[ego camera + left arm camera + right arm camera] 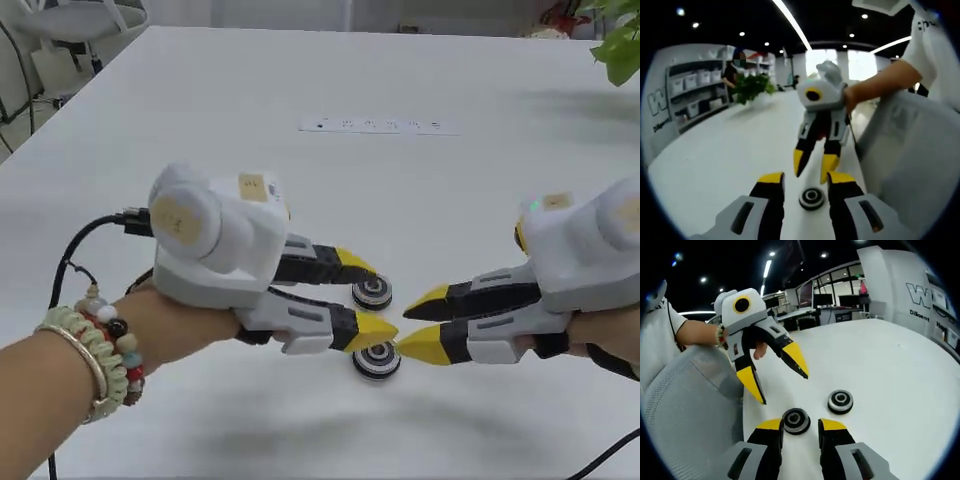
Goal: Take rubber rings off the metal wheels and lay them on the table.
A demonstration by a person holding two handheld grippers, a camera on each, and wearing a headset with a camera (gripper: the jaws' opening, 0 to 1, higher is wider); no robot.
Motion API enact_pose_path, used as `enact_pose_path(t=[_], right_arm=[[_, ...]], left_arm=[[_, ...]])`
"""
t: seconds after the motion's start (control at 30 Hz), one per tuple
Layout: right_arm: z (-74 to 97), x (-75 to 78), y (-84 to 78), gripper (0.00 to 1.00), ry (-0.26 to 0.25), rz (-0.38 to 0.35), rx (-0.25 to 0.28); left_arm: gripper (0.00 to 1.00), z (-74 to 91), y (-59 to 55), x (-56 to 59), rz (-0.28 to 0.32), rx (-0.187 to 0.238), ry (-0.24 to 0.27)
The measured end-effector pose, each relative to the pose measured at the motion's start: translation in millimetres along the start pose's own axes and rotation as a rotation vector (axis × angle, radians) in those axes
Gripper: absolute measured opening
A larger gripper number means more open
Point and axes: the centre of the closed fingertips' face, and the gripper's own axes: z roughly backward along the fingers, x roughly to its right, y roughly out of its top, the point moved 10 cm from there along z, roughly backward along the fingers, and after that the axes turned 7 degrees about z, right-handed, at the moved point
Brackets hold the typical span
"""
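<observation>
Two small metal wheels with dark rubber rings lie flat on the white table [300, 90]. The far wheel [372, 292] sits between the spread yellow-tipped jaws of my left gripper [365, 296], which is open. The near wheel [377, 360] lies just under that gripper's nearer jaw tip. My right gripper [422, 320] points in from the right, open, close to both wheels. In the left gripper view a wheel [811, 198] lies ahead of the left gripper [806, 178], facing the right gripper [813, 174]. In the right gripper view one wheel [796, 421] is at the right gripper [801, 424] tips, the other wheel [840, 401] is beside it, and the left gripper [782, 387] hovers behind.
A white power strip [380, 125] lies at mid-table farther back. A green plant [620, 40] stands at the far right corner and a chair [80, 20] at the far left. A black cable [90, 235] trails from the left gripper. Shelves [695, 85] line the wall.
</observation>
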Motion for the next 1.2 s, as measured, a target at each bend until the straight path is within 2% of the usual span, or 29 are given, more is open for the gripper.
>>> enact_pose_path(t=[0.13, 0.2, 0.23, 0.33, 0.43, 0.57, 0.67, 0.9, 1.07, 1.13, 1.2], right_arm=[[-2.2, -0.1, -4.9, 0.26, 0.012, 0.001, -0.023], [-3.8, 0.0, -8.0, 0.26, 0.018, 0.000, -0.037], [-4.2, 0.5, -9.7, 0.26, 0.020, 0.000, -0.045], [-5.8, 0.4, -11.6, 0.26, 0.021, 0.004, -0.060], [-8.1, 0.5, -13.0, 0.26, 0.025, 0.006, -0.071], [-11.3, -0.3, -16.6, 0.25, 0.043, 0.013, -0.096], [-11.7, 0.0, -15.9, 0.25, 0.045, 0.016, -0.098], [-12.3, 1.9, -16.5, 0.24, 0.037, 0.019, -0.097], [-13.3, 1.8, -16.9, 0.24, 0.039, 0.018, -0.099], [-13.9, 1.6, -16.9, 0.23, 0.041, 0.016, -0.098], [-14.2, 1.3, -17.1, 0.23, 0.041, 0.018, -0.101]], left_arm=[[0.33, -4.3, -8.3, -2.9, 0.016, -0.024, 0.021], [0.30, -7.3, -13.3, -4.7, 0.063, -0.023, 0.061], [0.30, -9.1, -14.5, -5.2, 0.053, -0.028, 0.052], [0.30, -13.7, -18.6, -5.9, 0.044, -0.043, 0.074], [0.29, -18.6, -23.9, -2.5, 0.077, -0.047, 0.052], [0.26, -23.1, -32.4, 0.1, 0.059, -0.088, 0.056], [0.25, -23.3, -35.3, -0.3, 0.068, -0.097, 0.055], [0.19, -22.1, -38.0, -0.3, 0.058, -0.102, 0.054], [0.16, -22.2, -38.4, 1.1, 0.049, -0.095, 0.041], [0.15, -22.0, -40.7, 2.1, 0.045, -0.090, 0.022], [0.15, -20.7, -42.9, 2.1, 0.019, -0.077, 0.021]])
